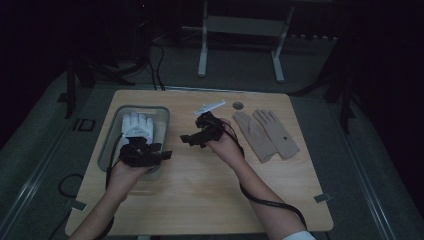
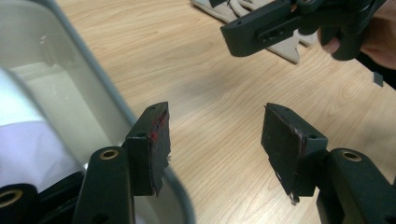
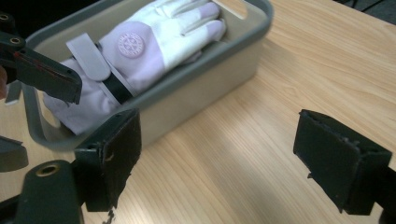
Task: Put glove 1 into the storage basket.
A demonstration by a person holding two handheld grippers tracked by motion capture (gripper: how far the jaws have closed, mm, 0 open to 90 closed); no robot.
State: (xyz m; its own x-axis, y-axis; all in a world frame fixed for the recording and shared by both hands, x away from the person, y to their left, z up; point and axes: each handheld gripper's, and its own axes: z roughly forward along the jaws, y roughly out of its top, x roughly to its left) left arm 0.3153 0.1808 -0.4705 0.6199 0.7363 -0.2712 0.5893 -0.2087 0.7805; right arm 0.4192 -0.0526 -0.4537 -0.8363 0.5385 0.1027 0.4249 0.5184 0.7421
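White glove binned at the bench's nine o'clock; both hand-held grippers empty.

White glove: soft fabric, lilac cuff, round emblem, lying flat in rounded grey tray. Left hand-held gripper over the tray's near rim, jaws apart. Right hand-held gripper near bench centre, jaws wide. Tan gloves at three o'clock.

Left gripper and right gripper: matte black bodies, each trailing a black cable. Jaws end in flat black pads with frayed edges, red traces on one; brass-coloured screw eyelets mark the jaw arms. White sleeve cuff on the right forearm.
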